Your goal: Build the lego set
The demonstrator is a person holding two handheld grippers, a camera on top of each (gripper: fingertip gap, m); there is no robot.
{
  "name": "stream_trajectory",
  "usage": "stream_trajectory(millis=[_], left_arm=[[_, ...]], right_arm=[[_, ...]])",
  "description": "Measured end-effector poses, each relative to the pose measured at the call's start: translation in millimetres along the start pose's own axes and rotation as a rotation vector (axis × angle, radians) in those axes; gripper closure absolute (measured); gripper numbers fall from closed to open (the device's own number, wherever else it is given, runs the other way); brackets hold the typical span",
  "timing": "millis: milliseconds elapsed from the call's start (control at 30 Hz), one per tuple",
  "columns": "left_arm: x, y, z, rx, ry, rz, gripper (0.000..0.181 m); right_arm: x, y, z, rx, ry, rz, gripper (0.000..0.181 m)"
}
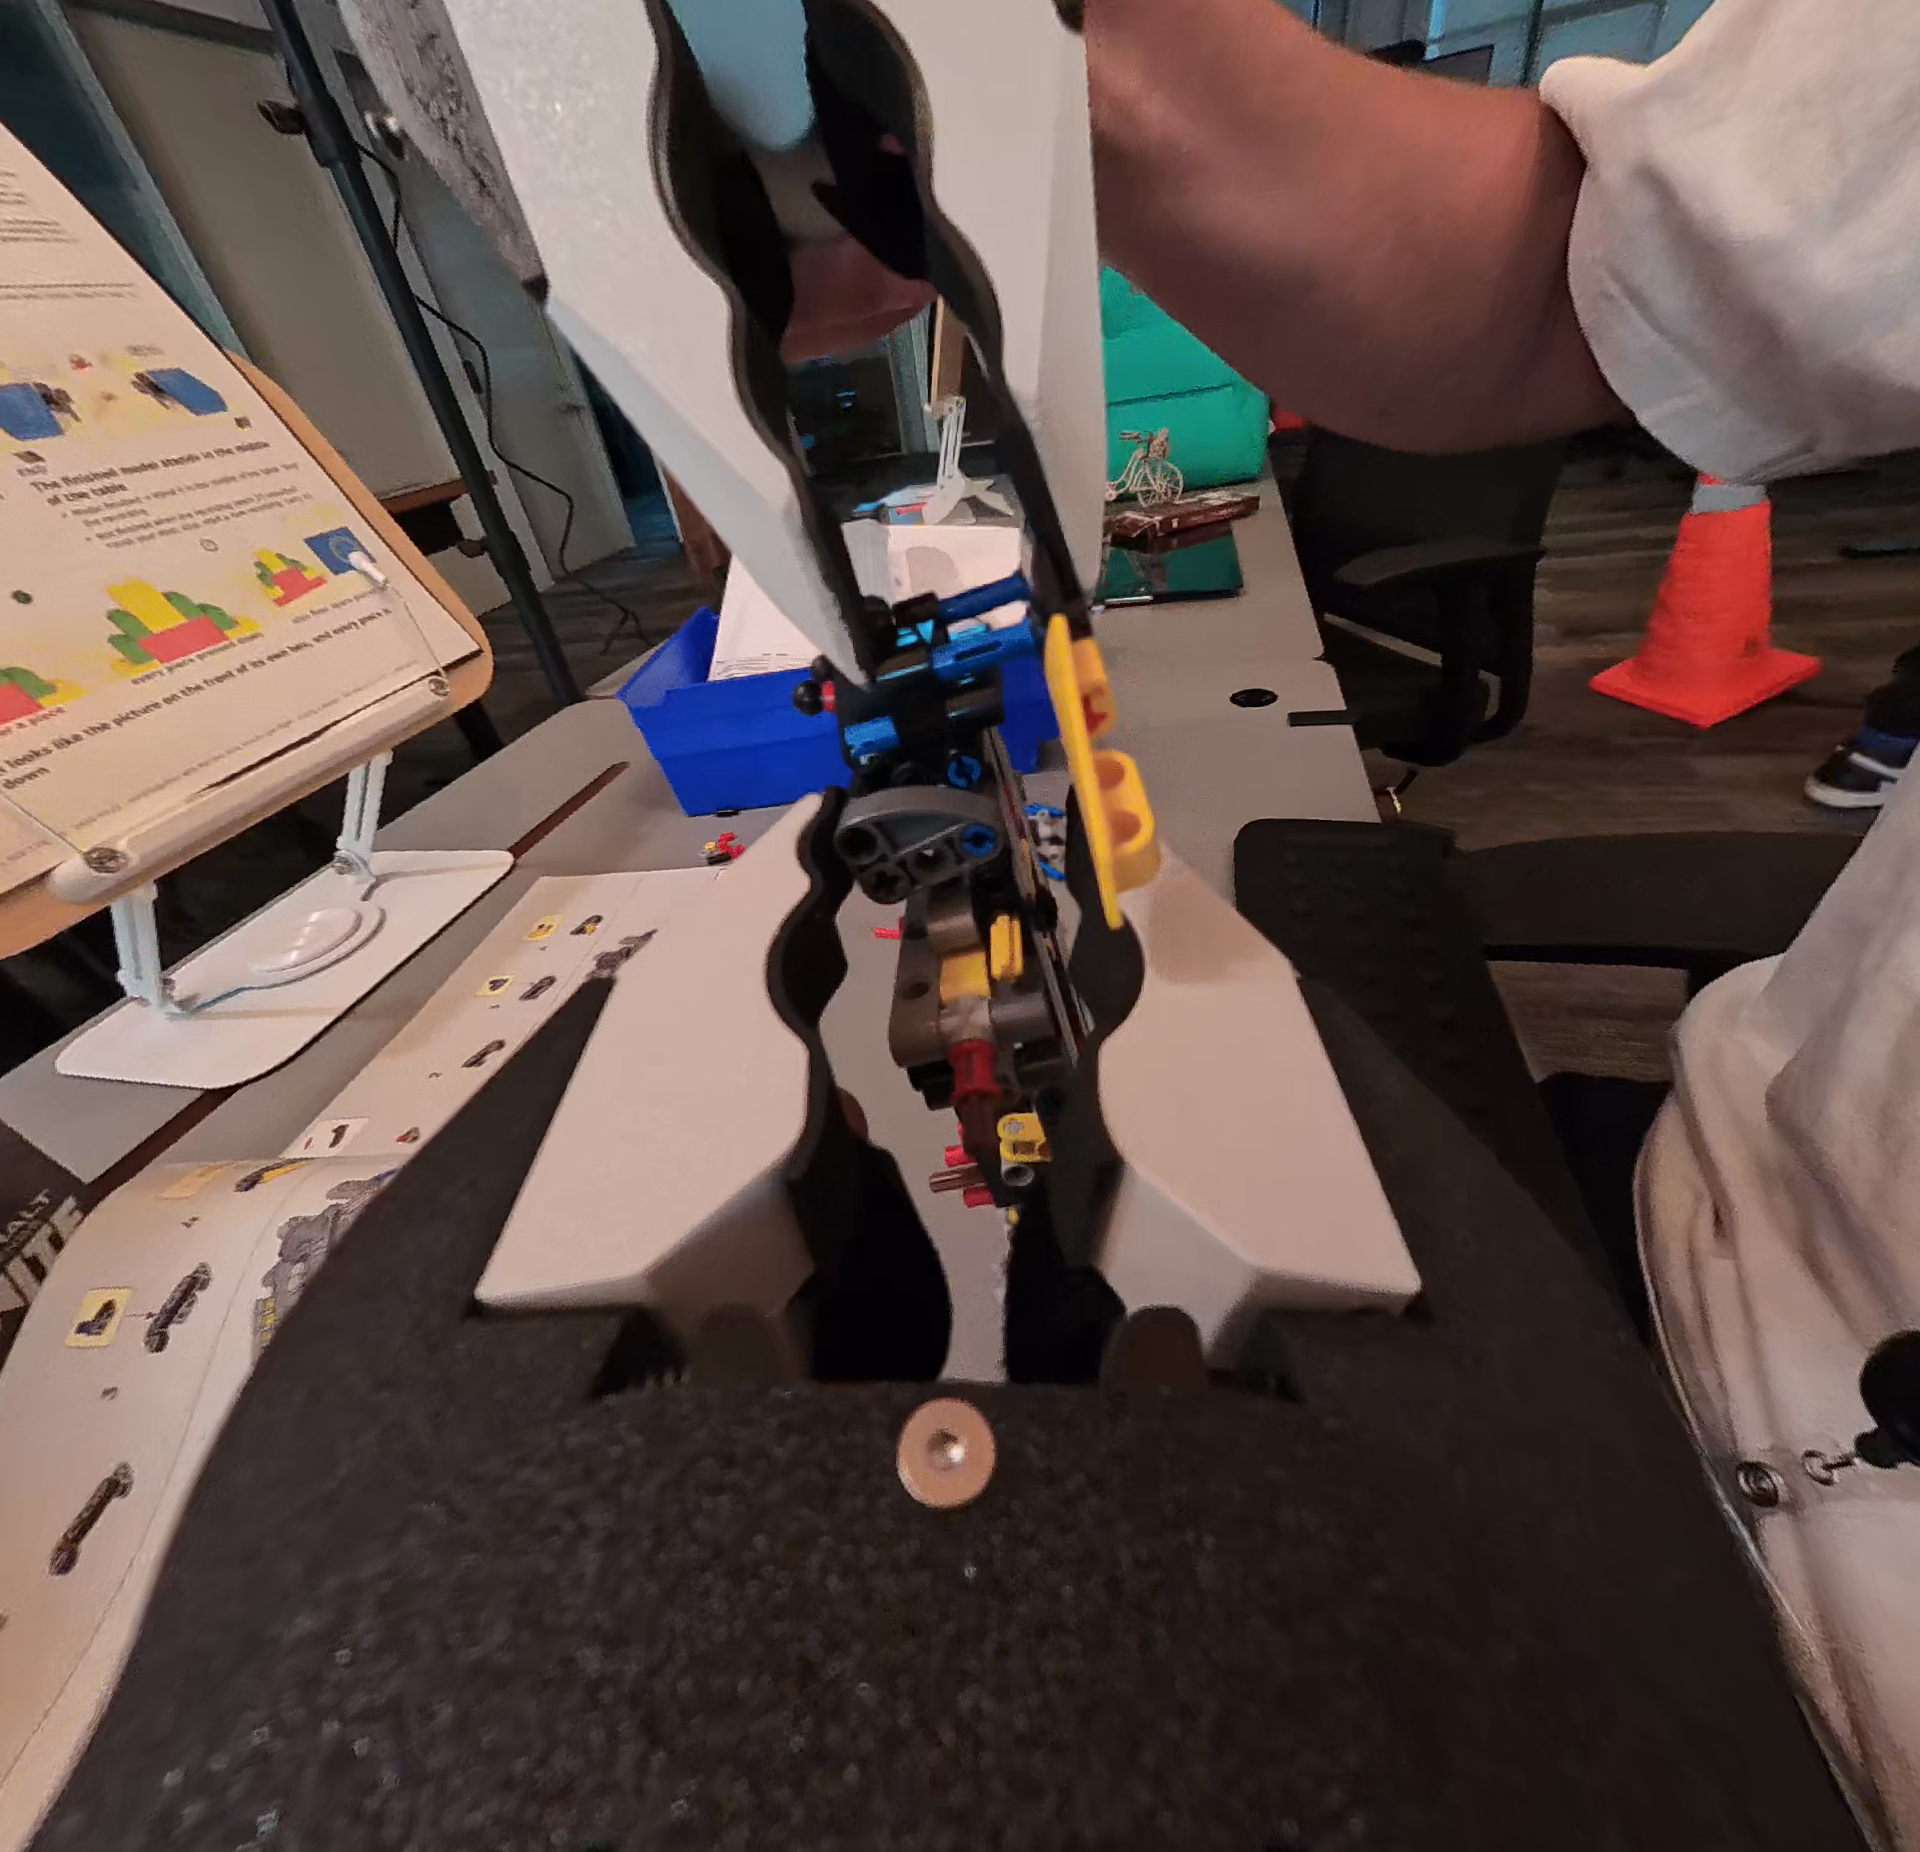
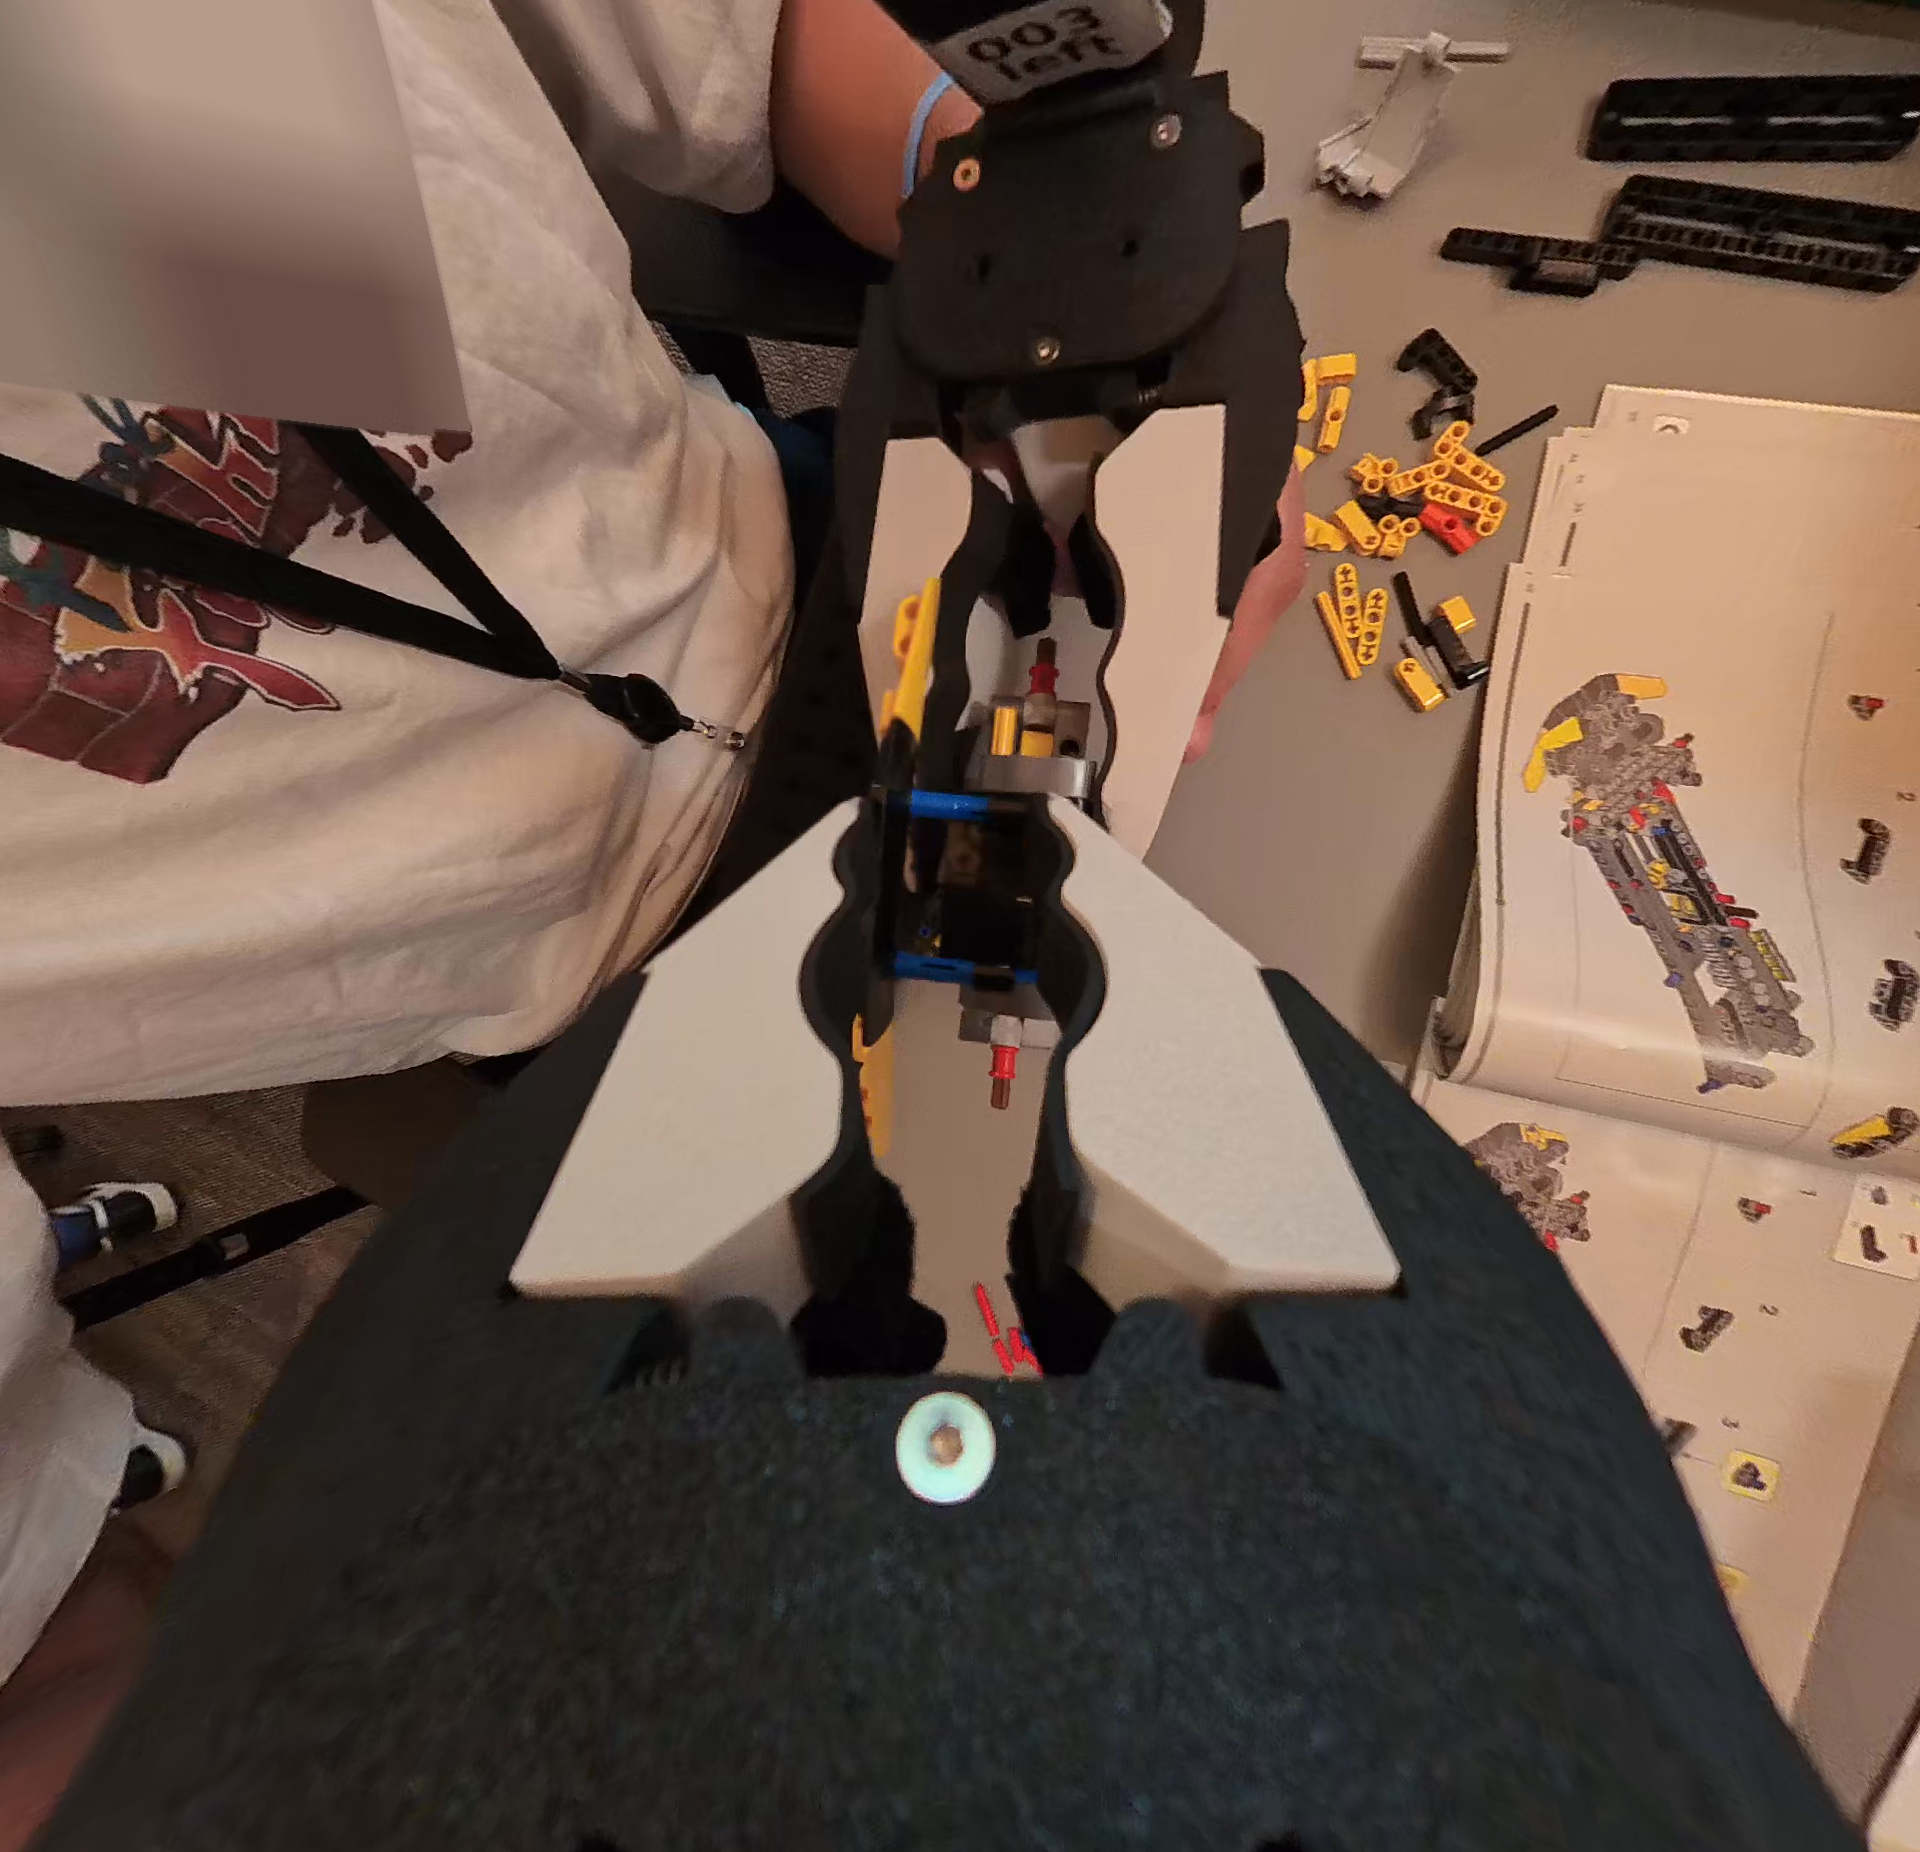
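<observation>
At the centre of the left wrist view the lego assembly mixes black, grey, bright blue, yellow and small red pins. The tongs around it are pale grey with black wavy pads on a speckled black body. A blue bin sits mid-frame and an orange cone at right. In the right wrist view, yellow, black and red loose pieces lie upper right on the grey tabletop, beside cream instruction pages.

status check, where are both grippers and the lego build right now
Left gripper and right gripper both shut on the grey, yellow and blue lego assembly, held between them above the grey table. Nothing in the way.
</observation>
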State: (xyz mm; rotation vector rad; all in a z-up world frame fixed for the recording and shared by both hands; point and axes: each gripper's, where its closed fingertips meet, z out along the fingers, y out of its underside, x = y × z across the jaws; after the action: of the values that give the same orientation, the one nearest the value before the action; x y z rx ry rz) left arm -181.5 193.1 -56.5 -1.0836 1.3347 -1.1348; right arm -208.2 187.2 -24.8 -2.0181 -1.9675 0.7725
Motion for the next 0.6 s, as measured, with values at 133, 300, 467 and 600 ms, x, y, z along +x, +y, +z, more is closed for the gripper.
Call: stream_trajectory(millis=[133,300,467,600], left_arm=[[2.3,-1.2,-0.6,0.015,0.026,-0.042,0.13],[-5.4,-17.0,-9.9,0.109,0.024,-0.135,0.122],[-7.8,-23.7,-8.8,0.145,0.001,-0.138,0.139],[-9.5,-23.5,-8.7,0.168,0.006,-0.181,0.142]], right_arm=[[3.5,1.7,-1.3,0.005,0.015,0.013,0.154],[8.9,5.3,-3.6,0.014,0.039,0.026,0.153],[12.2,3.8,-2.1,0.019,0.054,0.025,0.153],[13.5,4.3,-1.6,0.019,0.072,0.023,0.153]])
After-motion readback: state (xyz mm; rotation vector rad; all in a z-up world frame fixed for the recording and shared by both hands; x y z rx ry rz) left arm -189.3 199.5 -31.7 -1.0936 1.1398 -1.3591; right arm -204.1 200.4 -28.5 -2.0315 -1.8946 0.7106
